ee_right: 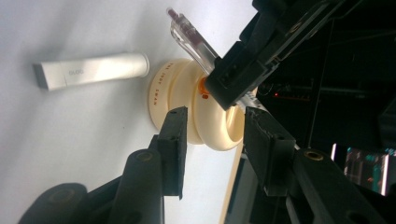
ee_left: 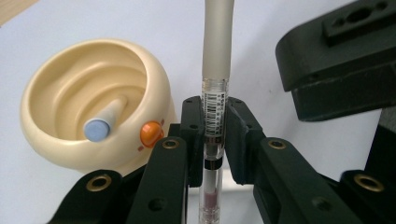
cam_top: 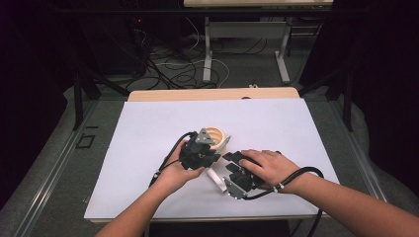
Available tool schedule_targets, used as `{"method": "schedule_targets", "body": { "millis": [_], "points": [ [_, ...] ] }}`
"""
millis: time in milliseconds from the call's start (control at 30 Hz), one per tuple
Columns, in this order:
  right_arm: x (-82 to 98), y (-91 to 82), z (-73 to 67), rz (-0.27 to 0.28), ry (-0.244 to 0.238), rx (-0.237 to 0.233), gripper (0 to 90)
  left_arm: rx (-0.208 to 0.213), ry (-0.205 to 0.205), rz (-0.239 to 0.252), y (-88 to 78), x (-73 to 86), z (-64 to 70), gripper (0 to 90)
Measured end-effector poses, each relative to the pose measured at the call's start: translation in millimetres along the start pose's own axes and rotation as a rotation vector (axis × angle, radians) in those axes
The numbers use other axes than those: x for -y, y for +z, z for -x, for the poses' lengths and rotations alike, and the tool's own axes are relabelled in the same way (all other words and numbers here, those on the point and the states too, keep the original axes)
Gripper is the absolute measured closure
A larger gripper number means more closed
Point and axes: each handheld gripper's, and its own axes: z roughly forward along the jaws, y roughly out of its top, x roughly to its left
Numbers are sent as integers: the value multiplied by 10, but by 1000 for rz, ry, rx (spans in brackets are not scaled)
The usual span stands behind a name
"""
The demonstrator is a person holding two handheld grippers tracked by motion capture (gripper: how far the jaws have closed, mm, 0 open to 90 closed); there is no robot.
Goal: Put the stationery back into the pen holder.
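Observation:
My left gripper [ee_left: 215,116] is shut on a pen [ee_left: 217,46] with a clear barcoded barrel and a grey upper section, held upright between the pads. Just to its left stands a cream round holder [ee_left: 154,84] with an orange button [ee_left: 152,134]; a blue-tipped stick [ee_left: 100,126] lies inside. In the high view the left gripper [cam_top: 215,148] sits beside the holder [cam_top: 216,133] at mid-table. My right gripper [ee_right: 215,121] is open with nothing between its pads, aimed at the holder [ee_right: 168,88] and the pen [ee_right: 191,39]. It lies under a hand at the right gripper [cam_top: 229,163].
A white cap [ee_right: 88,70] lies on the white table sheet, apart from the holder; in the high view the cap [cam_top: 213,176] rests between the two hands. Beyond the far table edge [cam_top: 212,94] are cables and table legs on the floor.

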Motion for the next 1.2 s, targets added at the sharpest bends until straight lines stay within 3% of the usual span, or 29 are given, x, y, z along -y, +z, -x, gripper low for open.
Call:
{"method": "schedule_targets", "body": {
  "millis": [67,133,167,200,233,300,333,400,433,533,567,733,767,800,1000,1067,1100,1133,1167,1200],
  "points": [
    [20,6,-20,3,80,14,576,3,-13,16,-14,-19,-12,790],
    [30,18,-1,-1,73,14,566,-1,-23,38,-28,-41,-31,790],
    [37,10,0,-6,107,-3,566,-1,-34,49,-37,-52,-37,790],
    [37,10,0,-6,107,-3,566,-4,-39,63,-46,-64,-49,790],
    [53,22,-5,9,175,-9,551,-2,-50,72,-55,-73,-56,790],
    [65,33,-8,23,190,-8,550,-2,-77,102,-65,-89,-70,790],
    [75,39,-36,11,253,-16,550,-6,-84,121,-65,-97,-81,790],
    [91,73,-30,41,271,-7,543,-6,-93,141,-75,-113,-106,790],
    [88,41,-9,-3,282,-46,539,-7,-97,147,-81,-123,-119,791],
    [93,42,1,-6,312,-52,539,-11,-107,173,-85,-153,-155,791],
    [98,62,1,23,325,-34,537,-11,-118,177,-83,-161,-164,791],
    [90,51,53,17,430,-49,513,-20,-132,202,-52,-199,-226,791],
    [101,59,73,29,418,-50,509,-26,-137,202,-48,-206,-238,791],
    [102,62,61,35,452,-36,499,-30,-145,211,-40,-208,-250,791],
    [118,91,67,37,509,-51,481,-43,-183,252,-13,-230,-318,791],
    [133,96,76,28,509,-50,475,-45,-196,263,-11,-237,-348,791],
    [130,107,66,36,541,-35,468,-49,-201,265,-12,-243,-362,791],
    [151,130,100,50,527,-45,448,-50,-204,278,-6,-249,-374,791],
    [157,125,87,35,560,-50,446,-53,-208,282,-3,-257,-386,791],
    [157,125,87,35,560,-50,446,-52,-209,279,-6,-267,-401,791]
  ]
}}
